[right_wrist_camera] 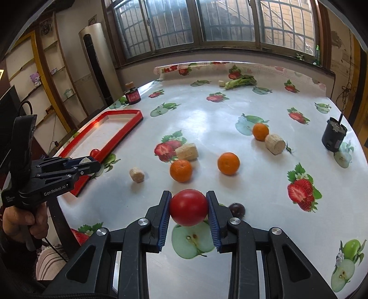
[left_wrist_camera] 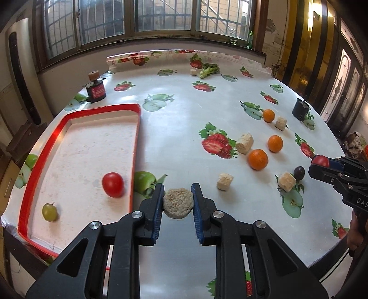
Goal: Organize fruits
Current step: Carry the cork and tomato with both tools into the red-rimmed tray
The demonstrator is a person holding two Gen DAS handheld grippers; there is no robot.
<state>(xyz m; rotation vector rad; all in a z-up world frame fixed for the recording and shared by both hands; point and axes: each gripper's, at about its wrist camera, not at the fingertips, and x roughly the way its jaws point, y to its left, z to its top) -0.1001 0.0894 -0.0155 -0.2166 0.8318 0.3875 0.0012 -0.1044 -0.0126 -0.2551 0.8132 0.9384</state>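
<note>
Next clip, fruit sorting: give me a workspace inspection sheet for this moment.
Surface: round table under glossy fruit-print cloth.
Job's things: red-rimmed tray holding a red tomato and a green grape; three oranges and a dark grape loose on the cloth.
Clutter: beige cork-like cylinders, leafy greens, dark jar, black pot.
Grippers: left gripper shut on beige round puck; right gripper shut on second red tomato.
Cables: black cord behind the left gripper.
Surroundings: barred windows.

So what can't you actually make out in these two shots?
- Red tray: near corner hidden by the left gripper in the left wrist view.
- Dark jar: label too small to read in either view.
- Dark grape: partly hidden behind the right gripper in the right wrist view.
</note>
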